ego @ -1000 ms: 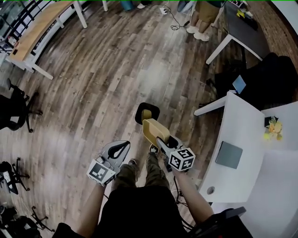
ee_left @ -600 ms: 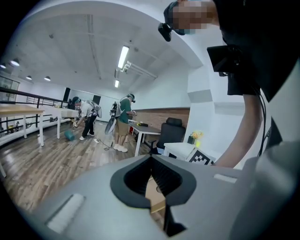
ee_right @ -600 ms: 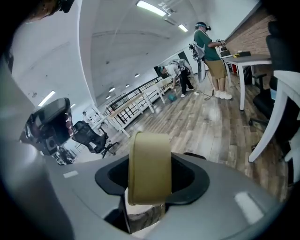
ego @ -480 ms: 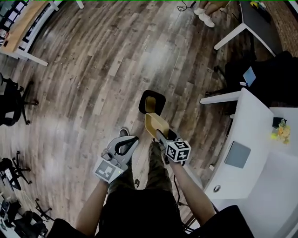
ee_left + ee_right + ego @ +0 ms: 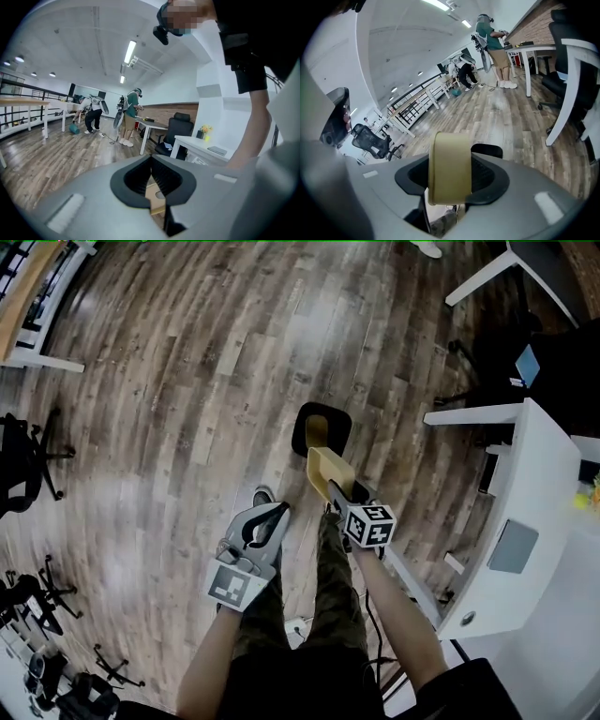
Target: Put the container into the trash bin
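Head view: tan container (image 5: 326, 470), tan-filled trash bin (image 5: 301, 426)

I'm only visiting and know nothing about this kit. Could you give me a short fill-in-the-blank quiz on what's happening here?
1. The tan container is clamped in the tool of the person's ___ hand.
2. The left tool has its jaws ___, with nothing between them.
3. The trash bin standing on the wooden floor is coloured ___.

Missing words: right; shut; black.
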